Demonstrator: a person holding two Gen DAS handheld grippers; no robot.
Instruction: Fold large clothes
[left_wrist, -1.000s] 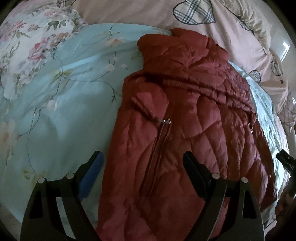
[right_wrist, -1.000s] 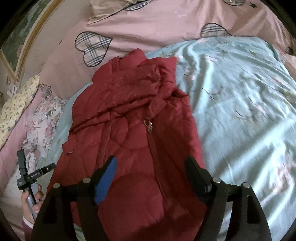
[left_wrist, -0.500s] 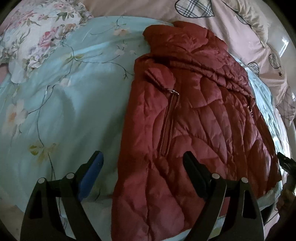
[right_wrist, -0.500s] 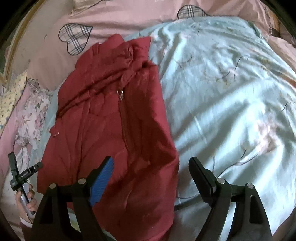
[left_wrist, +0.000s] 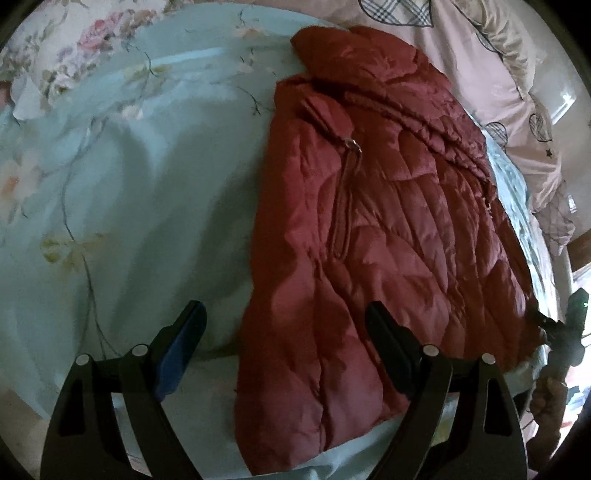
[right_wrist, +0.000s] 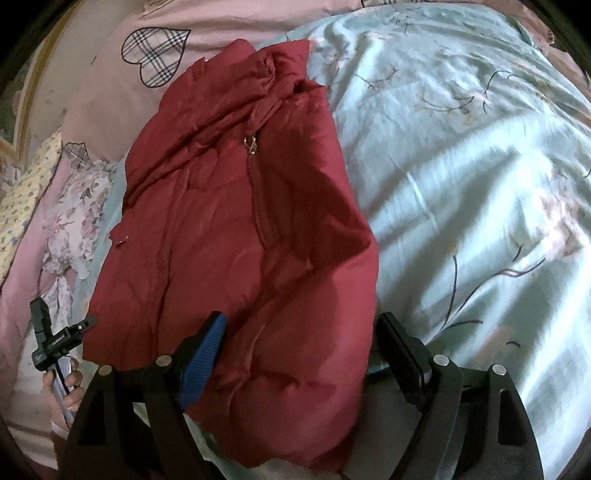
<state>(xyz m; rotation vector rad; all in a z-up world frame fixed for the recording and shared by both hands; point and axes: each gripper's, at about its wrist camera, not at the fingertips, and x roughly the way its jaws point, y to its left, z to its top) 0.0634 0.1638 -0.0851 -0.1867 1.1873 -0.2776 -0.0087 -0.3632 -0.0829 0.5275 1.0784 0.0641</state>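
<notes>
On the bed (left_wrist: 110, 221), covered by a pale blue floral sheet (right_wrist: 461, 166), we have the red quilted jacket (left_wrist: 388, 240) lying lengthwise, collar toward the pink heart-print pillows (right_wrist: 122, 74), hem at the near edge. It already looks folded narrow along its length: one long strip, sides tucked in, the zipper pull (left_wrist: 354, 142) up on the top layer. So our read is that the lengthwise fold is done and the crosswise fold, hem up to collar, is the step in hand.

Left gripper (left_wrist: 284, 328): jaws spread wide, nothing between them, hovering over the hem with the jacket's long edge sitting in the gap. Right gripper (right_wrist: 299, 334): likewise wide and empty, above the hem, its blue pad (right_wrist: 203, 363) over the fabric, the other finger just past the jacket's side edge.

Next move, as we judge it: drop both onto the hem corners, one each side, and pinch through all layers. The padding is thick and slippery, so we need a deep bite. Then lift and carry toward the collar, keeping the edges aligned.
</notes>
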